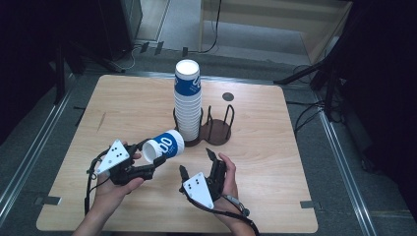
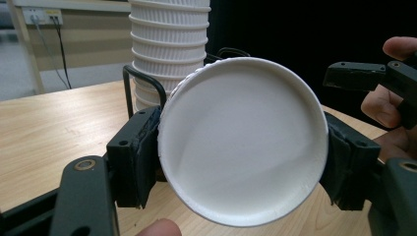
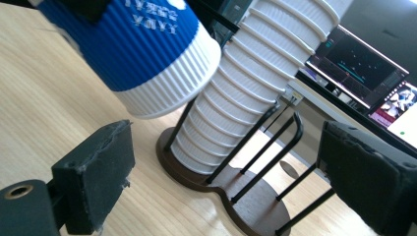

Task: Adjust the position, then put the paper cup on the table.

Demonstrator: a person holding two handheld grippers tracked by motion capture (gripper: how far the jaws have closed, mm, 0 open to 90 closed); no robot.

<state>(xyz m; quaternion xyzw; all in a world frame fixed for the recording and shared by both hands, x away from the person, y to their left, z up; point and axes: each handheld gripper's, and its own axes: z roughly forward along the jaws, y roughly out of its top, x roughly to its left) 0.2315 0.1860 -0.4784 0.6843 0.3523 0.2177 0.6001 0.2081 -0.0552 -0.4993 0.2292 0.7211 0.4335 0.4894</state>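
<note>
A blue-and-white ribbed paper cup (image 1: 164, 146) lies on its side in the air, with my left gripper (image 1: 156, 164) shut on it. In the left gripper view the cup's white base (image 2: 243, 140) faces the camera, and the pads (image 2: 137, 152) press on both sides of it. A tall stack of the same cups (image 1: 188, 98) stands in the left ring of a dark two-ring wire holder (image 1: 219, 132). My right gripper (image 1: 195, 161) stands open just right of the held cup, with nothing between its pads (image 3: 98, 167). In its view, the held cup (image 3: 142, 44) hangs at upper left, in front of the stack (image 3: 255, 78).
The wooden table (image 1: 123, 103) carries a small dark disc (image 1: 227, 97) behind the holder. The holder's right ring (image 3: 275, 162) has no cups in it. Monitors (image 3: 364, 64) glow beyond the table. Dark stands and cables surround the table on the floor.
</note>
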